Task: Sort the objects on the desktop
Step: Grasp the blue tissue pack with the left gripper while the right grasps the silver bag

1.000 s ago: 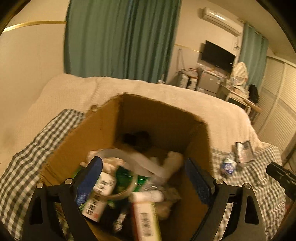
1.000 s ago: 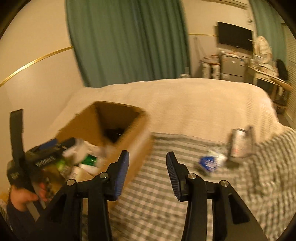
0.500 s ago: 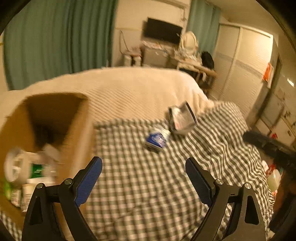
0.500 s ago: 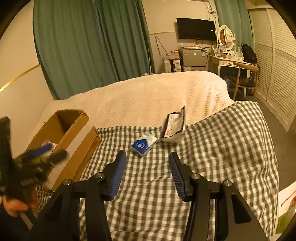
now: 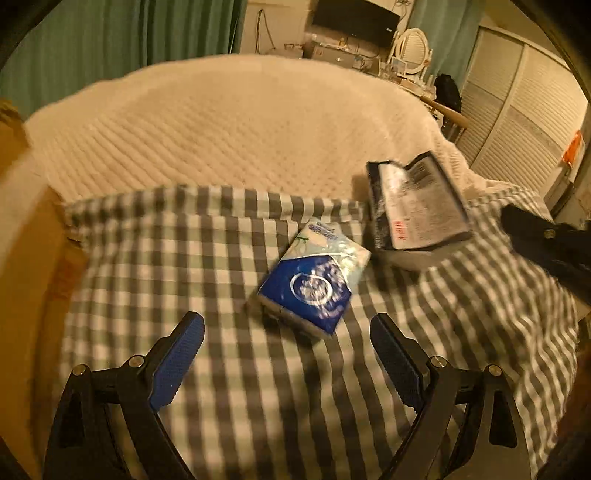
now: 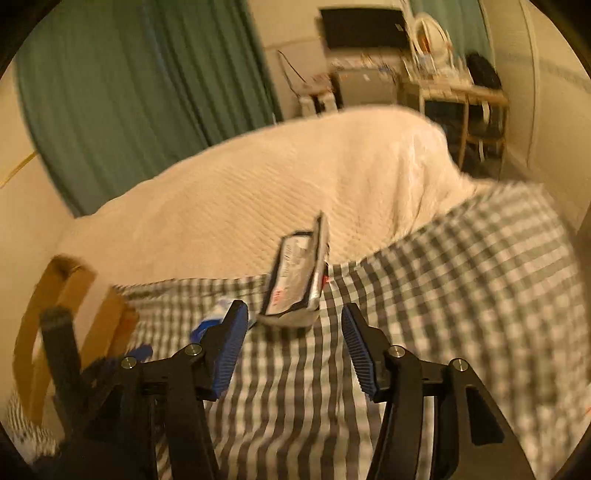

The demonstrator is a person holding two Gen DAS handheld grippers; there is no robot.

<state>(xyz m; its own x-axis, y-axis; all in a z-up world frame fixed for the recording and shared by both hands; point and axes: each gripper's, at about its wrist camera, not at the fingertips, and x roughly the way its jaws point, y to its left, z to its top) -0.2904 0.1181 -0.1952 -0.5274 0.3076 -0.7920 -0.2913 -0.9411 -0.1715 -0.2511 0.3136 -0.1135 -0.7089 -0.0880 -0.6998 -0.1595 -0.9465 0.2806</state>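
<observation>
A blue and white tissue pack (image 5: 314,280) lies on the checked cloth (image 5: 229,369), just ahead of my open, empty left gripper (image 5: 288,328). A black and white printed packet (image 5: 417,206) lies behind it to the right. In the right wrist view the same packet (image 6: 295,280) lies just ahead of my open, empty right gripper (image 6: 293,317), and the tissue pack (image 6: 214,321) peeks out behind the left finger. The cardboard box (image 6: 70,317) stands at the left; its side fills the left edge of the left wrist view (image 5: 33,295).
The checked cloth lies over a cream quilted bed cover (image 5: 229,122). Green curtains (image 6: 129,92), a TV (image 6: 362,27) and a cluttered desk (image 6: 454,88) stand beyond the bed. My right gripper's black body (image 5: 550,243) shows at the right of the left wrist view.
My left gripper has swung from over the box to the tissue pack and closed in on it. My right gripper has moved forward to the printed packet and opened wider.
</observation>
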